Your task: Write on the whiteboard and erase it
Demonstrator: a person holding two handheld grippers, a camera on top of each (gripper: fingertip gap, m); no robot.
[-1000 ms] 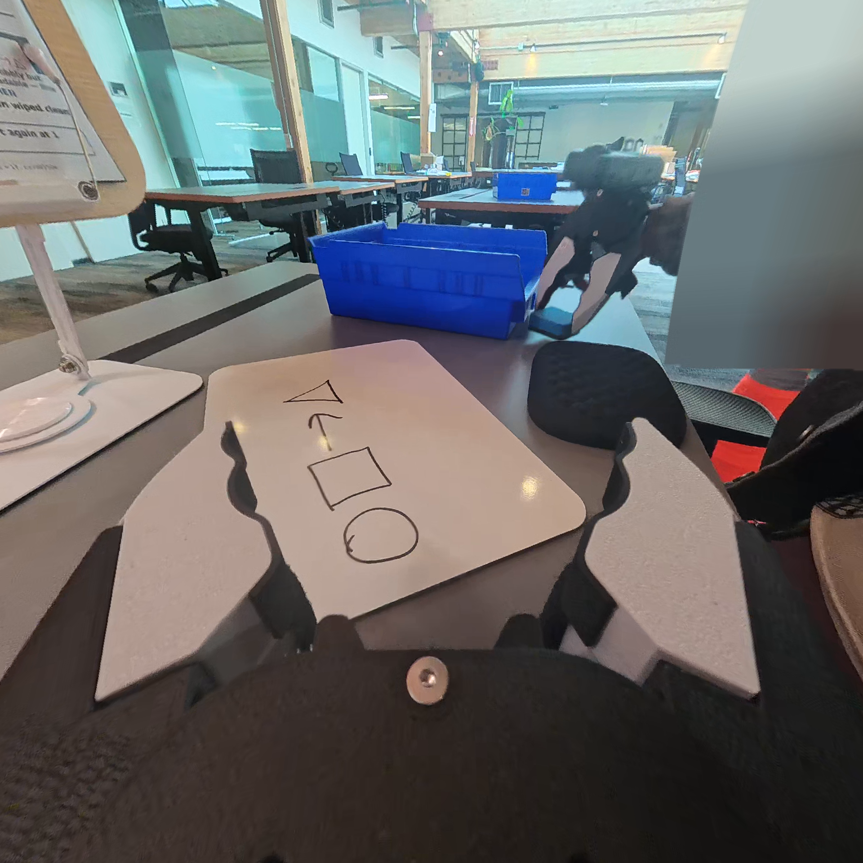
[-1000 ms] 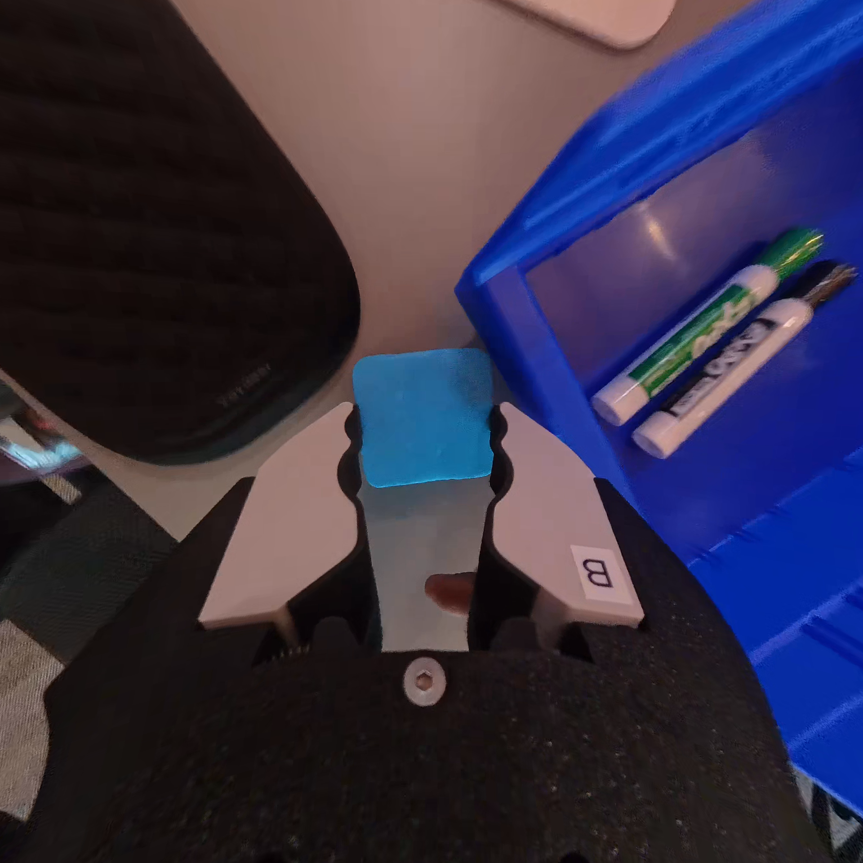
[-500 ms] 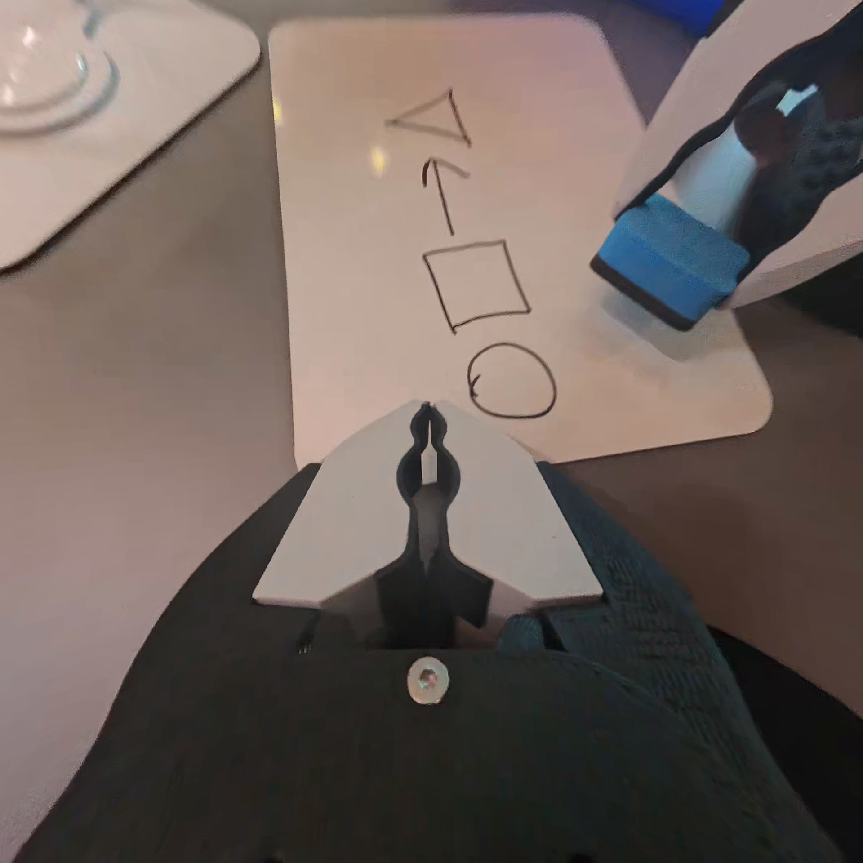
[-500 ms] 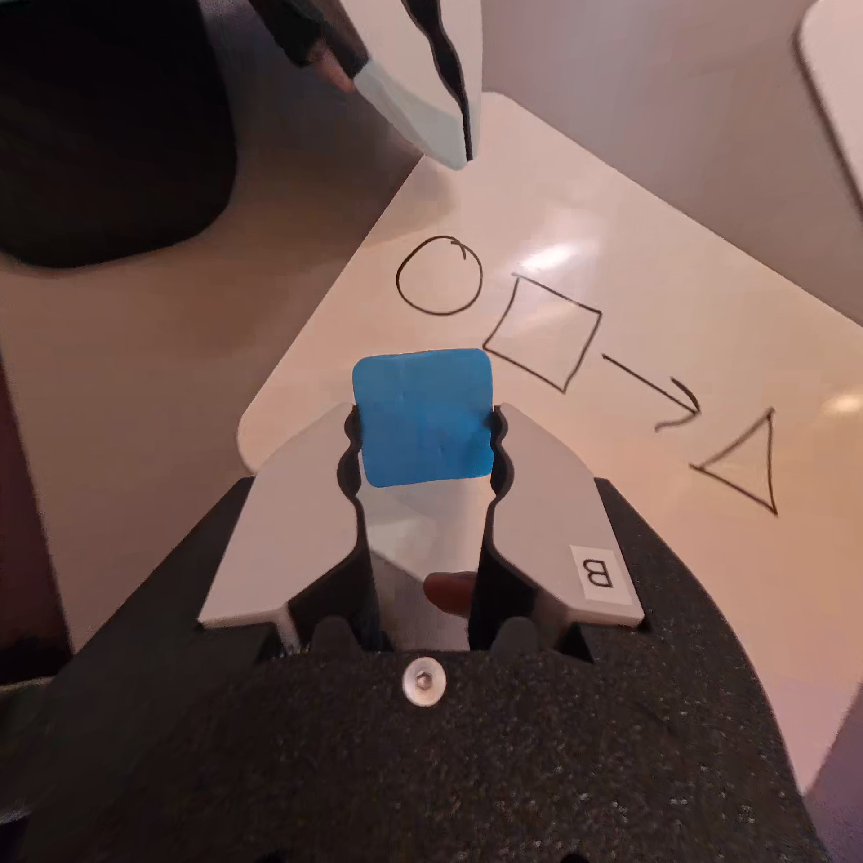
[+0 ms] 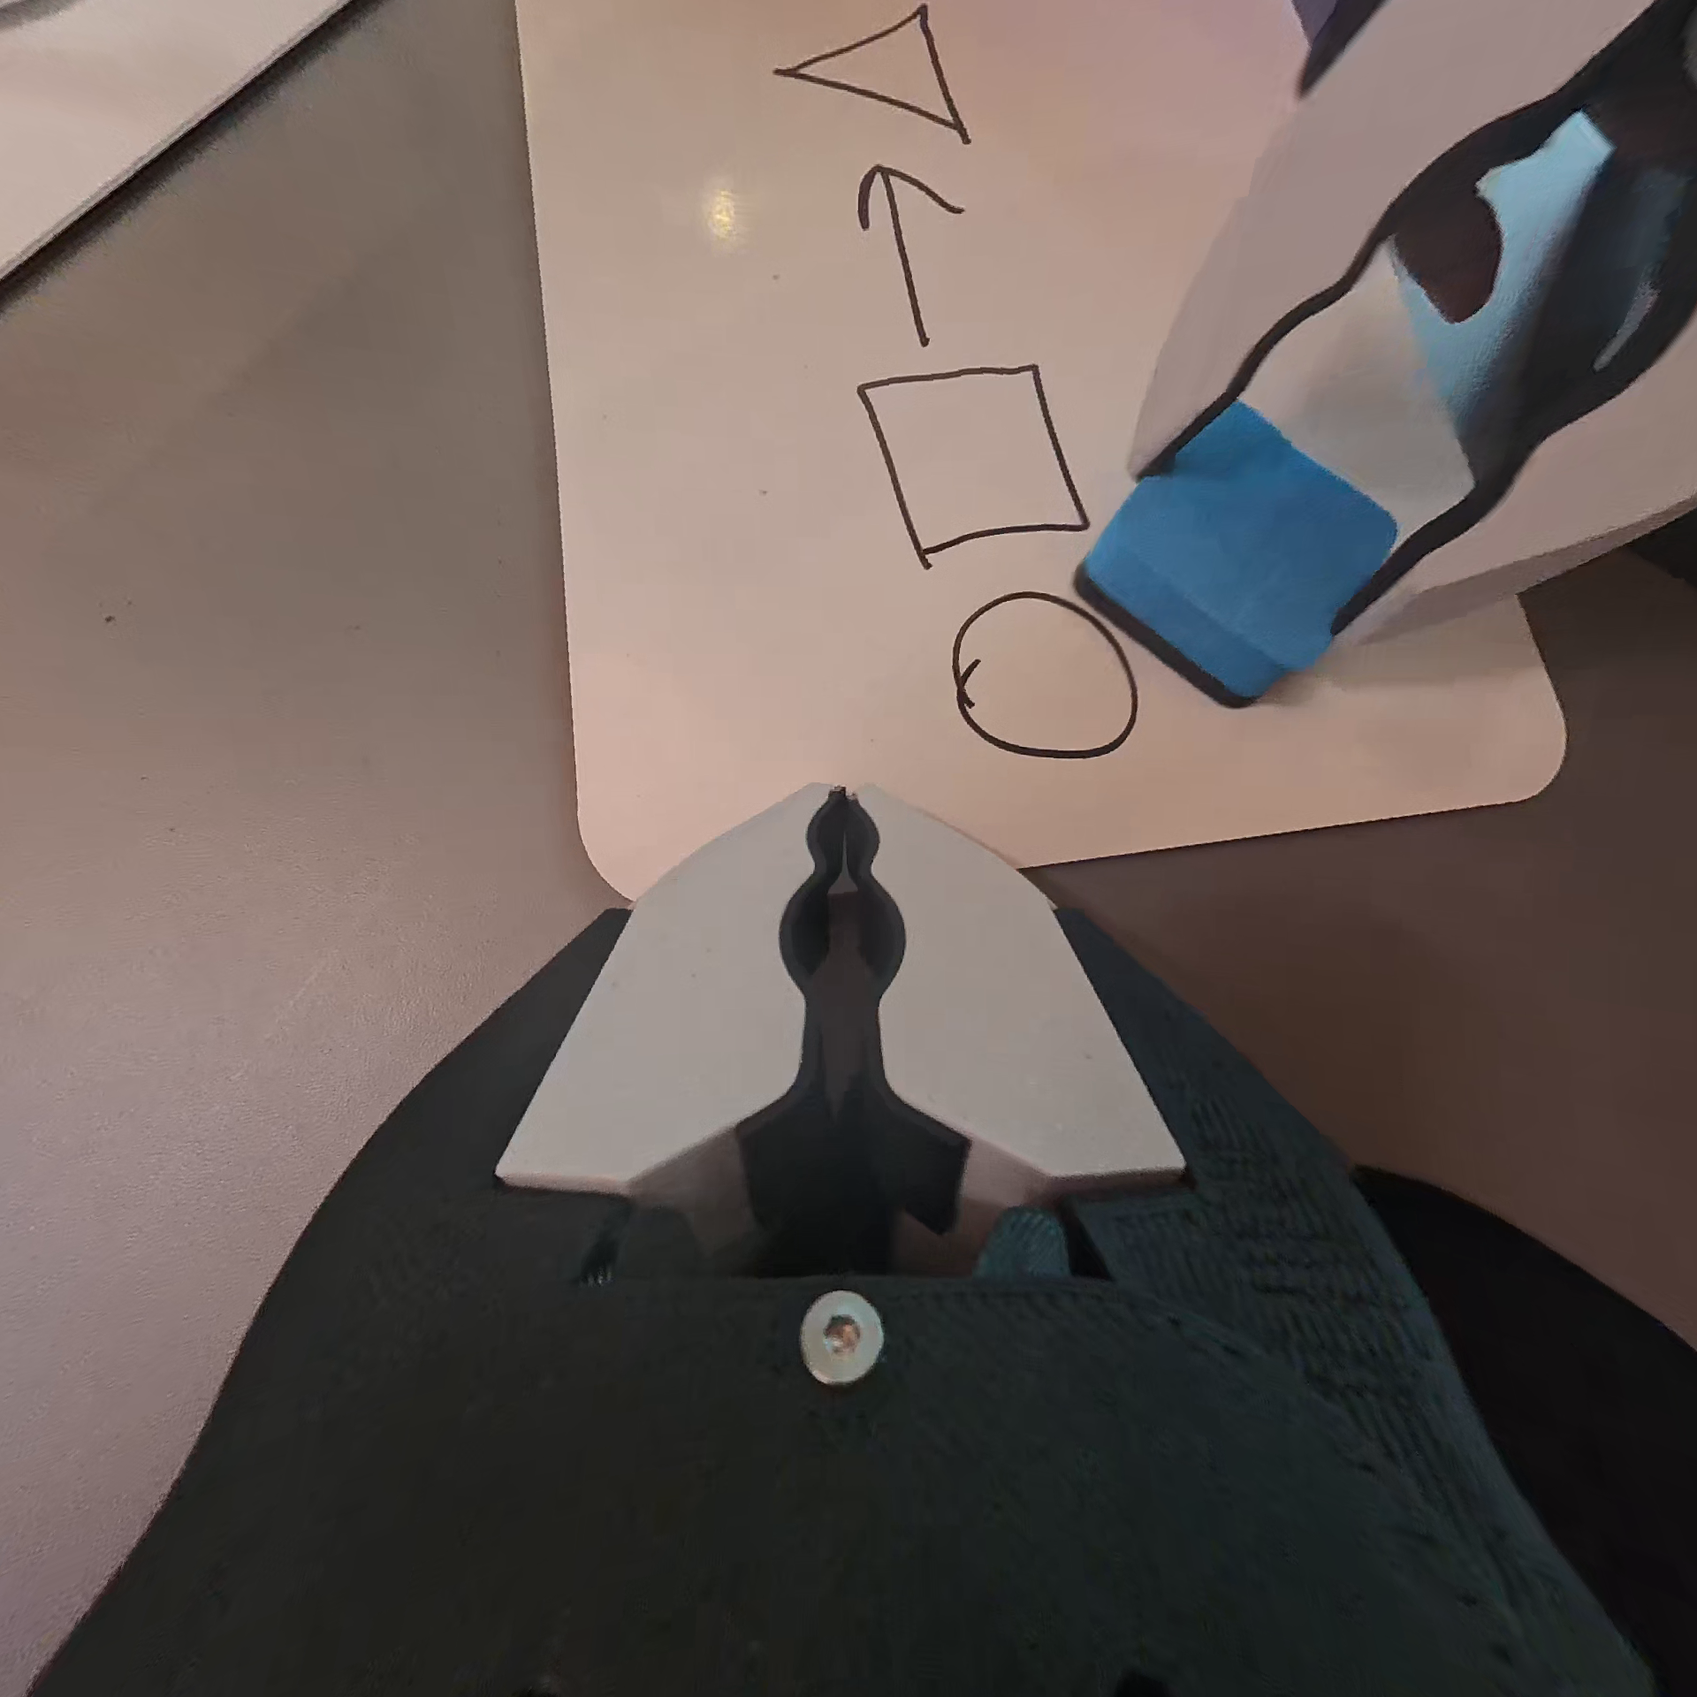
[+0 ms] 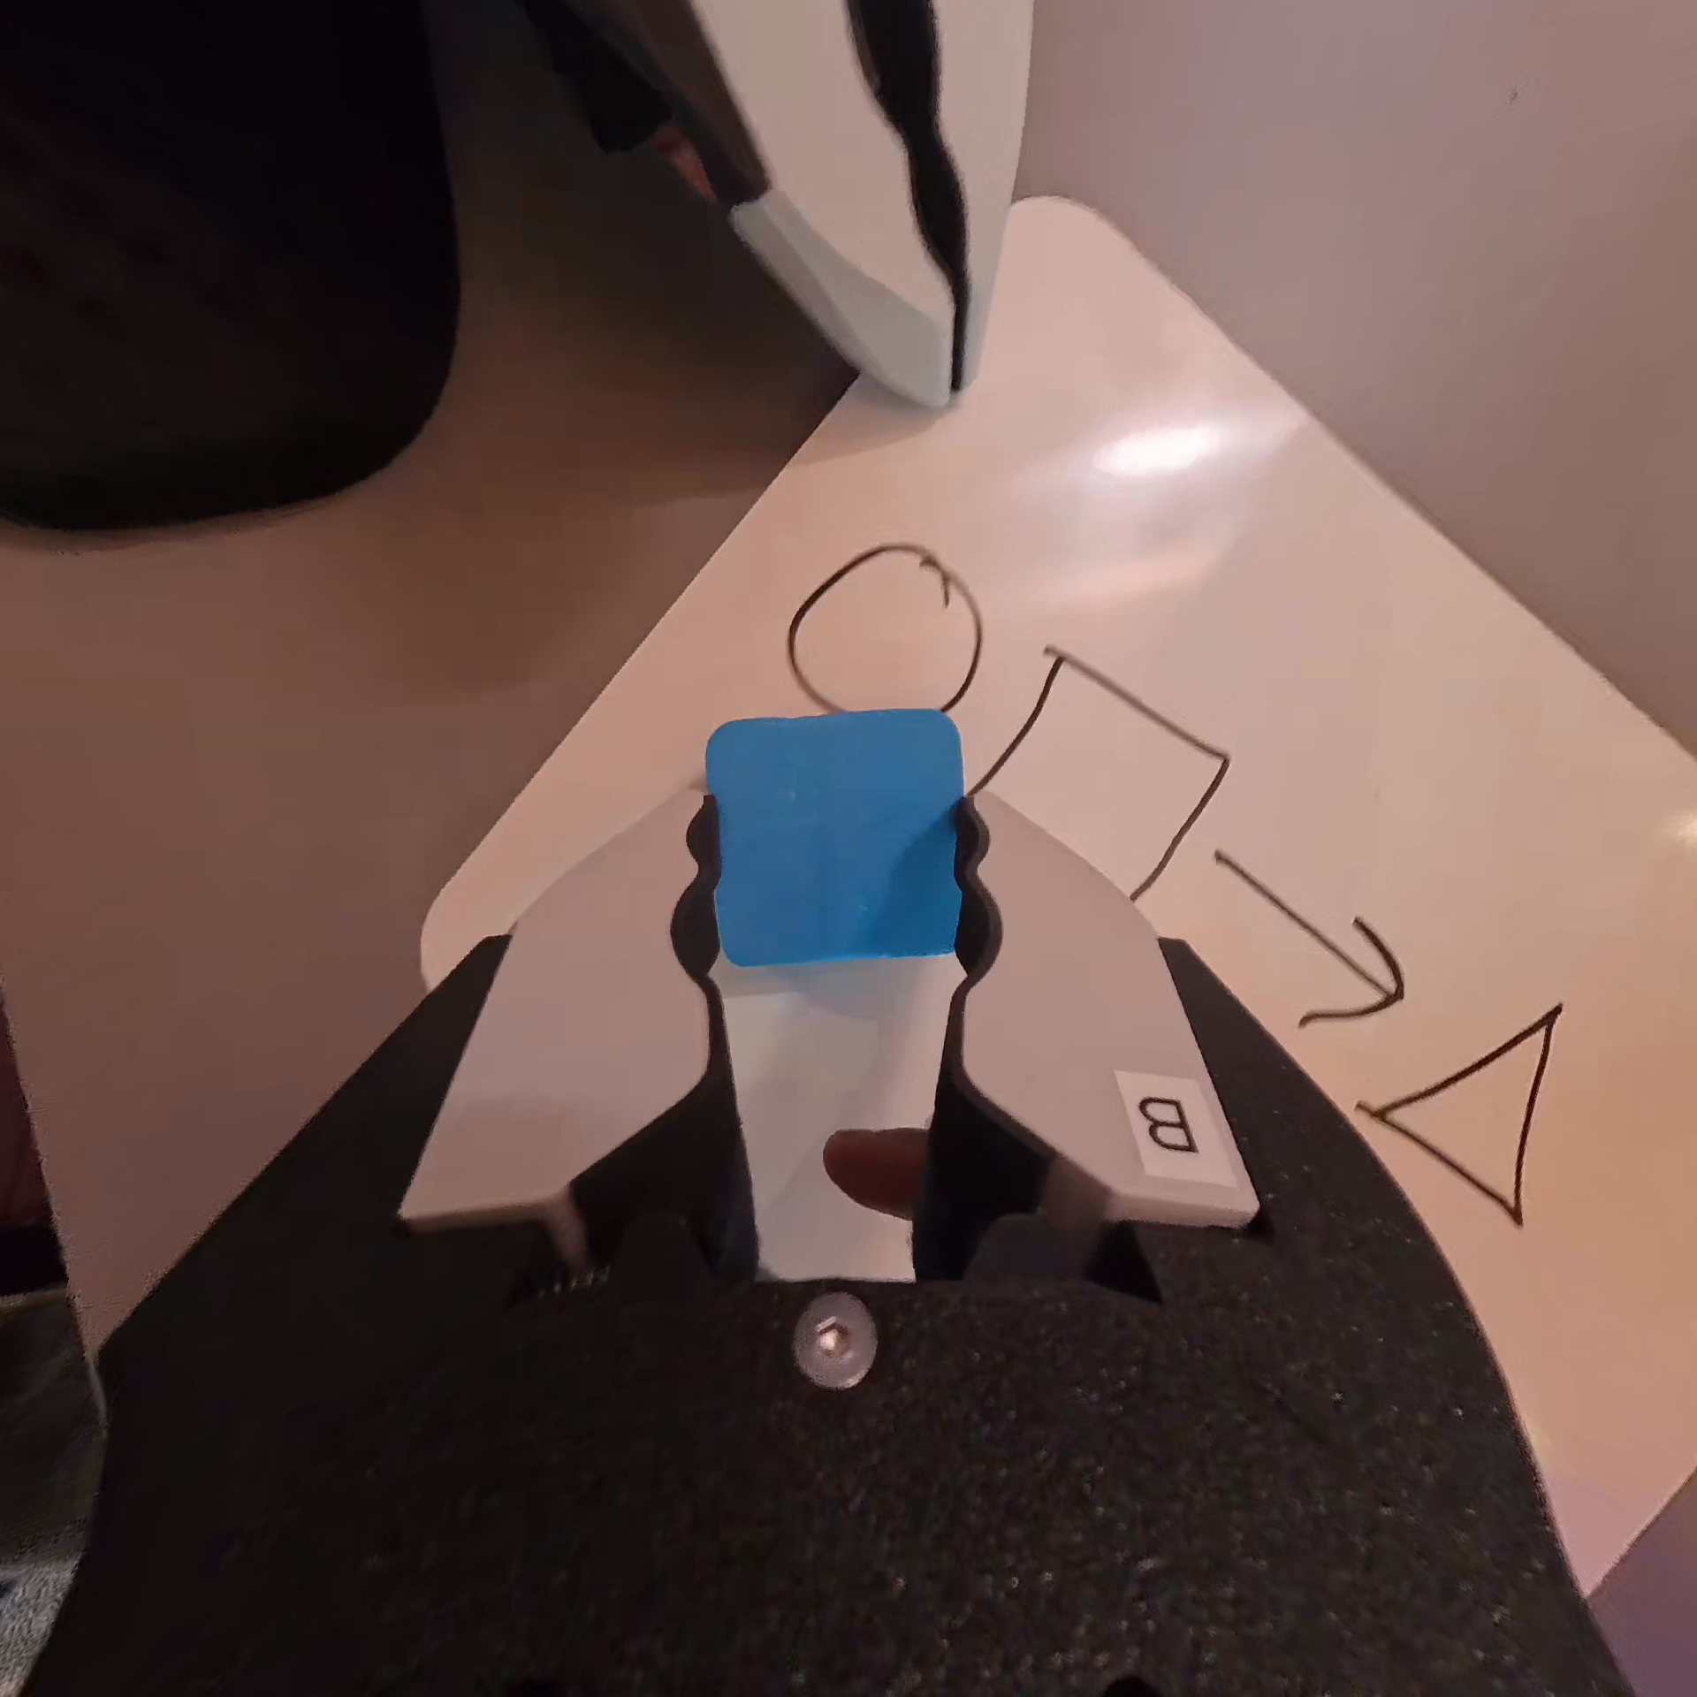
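Both tongs sit over the whiteboard (image 5: 735, 569), which lies flat on the grey table (image 5: 257, 643). At the lower centre of the left wrist view, the left gripper (image 5: 843, 792) has its jaws pressed together with nothing between them, and its tip rests at the board's near edge, close to a rounded corner. That placement reads as a way to pin the board so it will not slide under a wipe, though actual contact cannot be confirmed. At the right of the same view, the right gripper (image 5: 1235, 588) is clamped on a blue eraser (image 5: 1221, 569), gripping it by two opposite sides so its dark felt face points down at the board. The eraser is tilted, with its low corner on or just above the surface, just beside the drawn circle (image 5: 1047, 675) and the lower right corner of the square (image 5: 973, 464). Beyond them, toward the top of the frame, the arrow (image 5: 904, 252) and the triangle (image 5: 886, 78) are untouched. In the right wrist view the eraser (image 6: 834, 837) fills the centre and hides the near side of the circle (image 6: 882, 634). All four marks look whole, so the writing seems done and the erasing just about to start, probably from the circle end
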